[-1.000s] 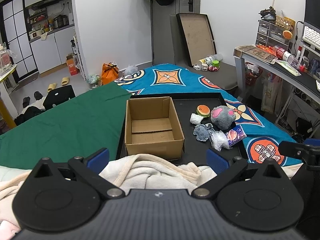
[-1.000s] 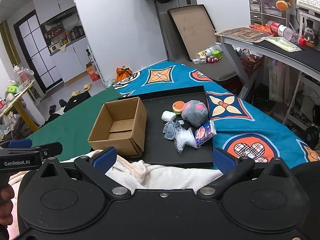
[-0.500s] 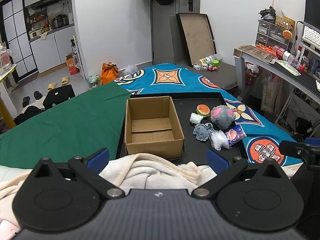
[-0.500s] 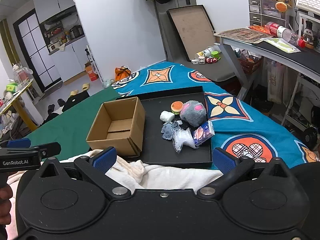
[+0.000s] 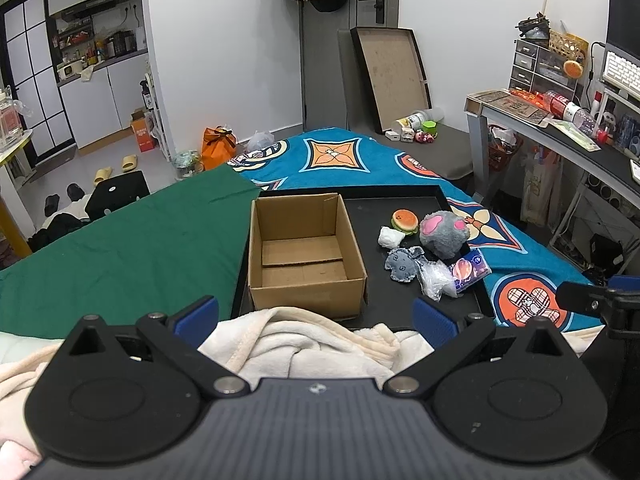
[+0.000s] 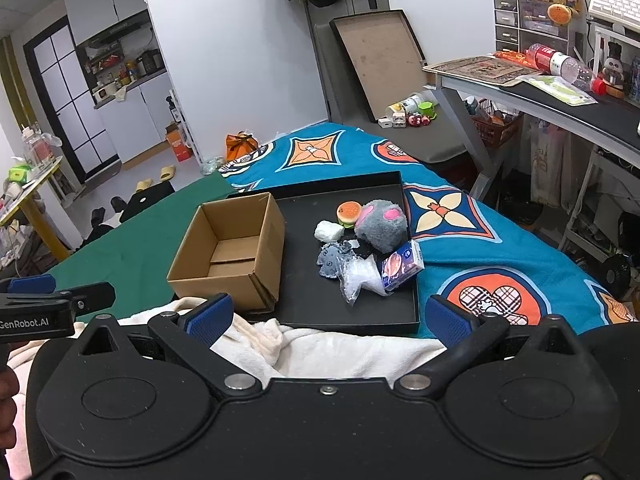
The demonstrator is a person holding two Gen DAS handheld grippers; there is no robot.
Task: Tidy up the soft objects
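Cardboard box empty (6 soft items beside)

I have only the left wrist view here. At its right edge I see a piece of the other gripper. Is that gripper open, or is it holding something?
Observer: It is open. In the right wrist view the right gripper has its blue pads wide apart and nothing between them. Only the cream fleece blanket shows behind.
Operator: Thank you. And my own gripper, how does it look from the outside?
Observer: The left gripper shows side-on at the far left edge of the right wrist view. It is to the left of the open brown cardboard box and does not touch it. Part of a hand shows below it.
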